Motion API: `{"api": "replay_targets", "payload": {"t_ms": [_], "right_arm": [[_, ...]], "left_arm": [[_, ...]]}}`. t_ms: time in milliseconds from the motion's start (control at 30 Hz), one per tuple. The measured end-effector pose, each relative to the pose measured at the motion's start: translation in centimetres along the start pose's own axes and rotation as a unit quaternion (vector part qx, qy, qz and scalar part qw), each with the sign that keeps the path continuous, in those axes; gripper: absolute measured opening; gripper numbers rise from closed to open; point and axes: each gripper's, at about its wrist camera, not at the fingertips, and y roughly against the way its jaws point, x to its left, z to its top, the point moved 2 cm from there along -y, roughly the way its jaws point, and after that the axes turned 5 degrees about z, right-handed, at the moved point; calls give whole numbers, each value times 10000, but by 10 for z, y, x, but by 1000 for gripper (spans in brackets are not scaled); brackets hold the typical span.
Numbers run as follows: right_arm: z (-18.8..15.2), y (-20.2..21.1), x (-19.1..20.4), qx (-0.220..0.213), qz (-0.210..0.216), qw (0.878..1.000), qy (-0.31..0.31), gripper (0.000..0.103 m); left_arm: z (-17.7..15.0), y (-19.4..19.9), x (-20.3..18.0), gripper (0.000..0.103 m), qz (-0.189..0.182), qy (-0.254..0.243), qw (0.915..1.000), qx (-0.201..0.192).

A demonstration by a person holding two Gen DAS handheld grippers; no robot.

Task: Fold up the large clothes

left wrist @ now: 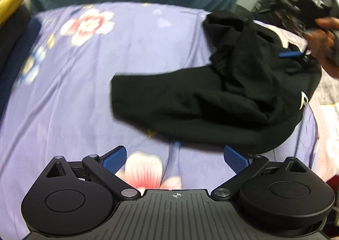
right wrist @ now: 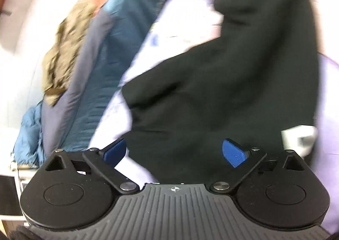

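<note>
**Two open grippers over a crumpled black garment on a bed**

Both grippers stand with their blue-padded fingers spread wide and nothing between them. The left gripper (left wrist: 174,156) hovers above a lavender bedsheet (left wrist: 70,91) printed with pink and white flowers, its fingertips just short of the near edge of a black garment (left wrist: 211,96). That garment lies rumpled on the right half of the bed, one flat part stretched toward the middle and the rest bunched up behind it; a white letter mark (left wrist: 304,100) shows on its right side. In the left wrist view, a bare hand (left wrist: 324,43) appears at the right edge, above the far part of the garment, with a blue finger pad (left wrist: 290,54) of the other tool just beside it.

The right gripper (right wrist: 173,152) looks onto the same black garment (right wrist: 233,83), which fills the middle and right of its blurred view and lies on the pale sheet (right wrist: 186,17). A white patch (right wrist: 298,138) sits at the garment's near right edge. Whether either right finger touches the cloth cannot be told. To the left, bedding is piled: a teal blanket (right wrist: 118,66), a grey one (right wrist: 84,83) and a tan fringed layer (right wrist: 63,49).
</note>
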Motion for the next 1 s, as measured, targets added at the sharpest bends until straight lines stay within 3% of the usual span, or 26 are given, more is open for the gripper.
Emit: {"api": "replay_targets", "payload": {"t_ms": [67,133,200,233,300,333,433,533,667,800,900,1000], "right_arm": [[-7,-21,23,155,-320,9986,397,101],[-18,-41,35,20,-618,9943,865,99],[-28,-55,31,-255,-1048,9890,1008,84],[-32,-60,23,-199,-1113,9886,998,66],[-37,-55,6,-90,-771,9920,999,33],[-39,-48,-3,-48,-651,9923,1051,8],[-39,-16,-26,-167,-782,9901,1157,7],[-36,47,-77,-519,-949,9908,820,6],[-33,119,-148,-900,-1317,9870,184,6],[-50,176,-215,-1143,-2029,9716,-424,6],[-66,197,-262,-1042,-2495,9582,-941,6],[-80,211,-308,-793,-2814,9428,-1605,21]], "left_arm": [[-12,1,12,103,70,159,9998,129],[-25,2,26,103,152,349,9990,229],[-36,5,39,103,208,532,9980,267],[-40,5,46,103,225,635,9973,282],[-44,2,56,103,224,768,9963,328],[-44,0,59,103,219,806,9959,353],[-37,-7,60,103,202,694,9969,311],[-20,-8,53,103,210,402,9990,8],[15,-15,29,103,-143,-190,9994,-243],[46,-27,-7,103,-394,-801,9953,-382],[64,-30,-40,103,-528,-1277,9889,-552],[76,-36,-76,103,-585,-1773,9799,-697]]}}
